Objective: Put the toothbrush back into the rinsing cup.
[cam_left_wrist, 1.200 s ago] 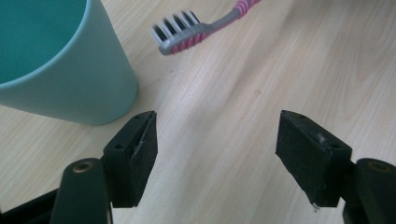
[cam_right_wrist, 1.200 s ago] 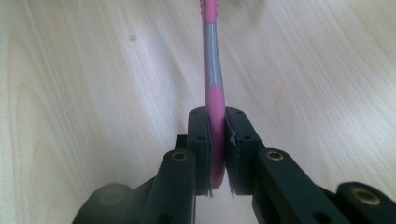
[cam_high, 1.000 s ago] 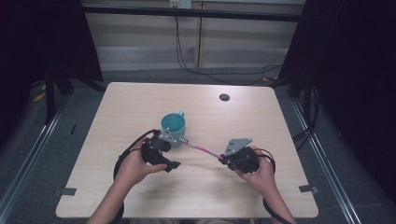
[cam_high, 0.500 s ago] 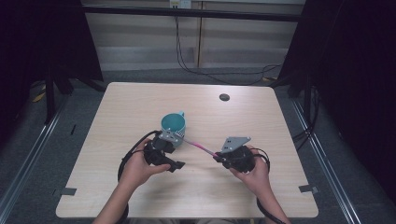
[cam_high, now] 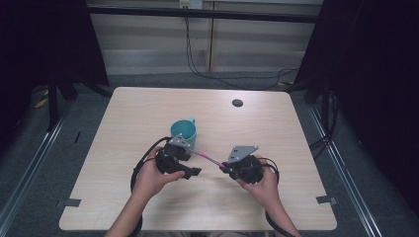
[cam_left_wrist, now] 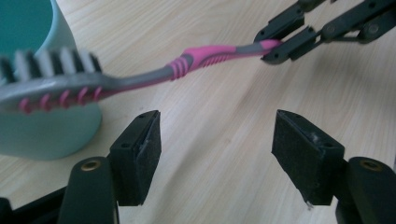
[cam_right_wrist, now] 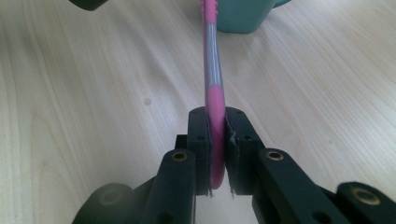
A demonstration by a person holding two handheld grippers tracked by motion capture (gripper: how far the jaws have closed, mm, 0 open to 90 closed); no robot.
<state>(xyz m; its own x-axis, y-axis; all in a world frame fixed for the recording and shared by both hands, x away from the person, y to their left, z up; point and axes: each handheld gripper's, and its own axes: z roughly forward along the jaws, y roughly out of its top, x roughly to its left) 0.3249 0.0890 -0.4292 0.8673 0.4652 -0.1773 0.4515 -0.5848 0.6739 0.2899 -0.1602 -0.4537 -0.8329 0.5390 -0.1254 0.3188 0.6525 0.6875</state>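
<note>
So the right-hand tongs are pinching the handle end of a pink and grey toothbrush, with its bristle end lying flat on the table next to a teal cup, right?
Not quite. The right tongs do pinch the toothbrush handle, but the bristle end is held up in the air beside the teal cup, not lying on the table; the left gripper view shows this.

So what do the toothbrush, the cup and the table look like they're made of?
Toothbrush: likely hard grey plastic with pink rubbery ribbed grips; bristles look like nylon, in white and dark tufts.
Cup: teal, smooth, even colour with a dull sheen, probably plastic.
Table: pale wood-grain top, matte, perhaps laminate rather than solid wood.
</note>
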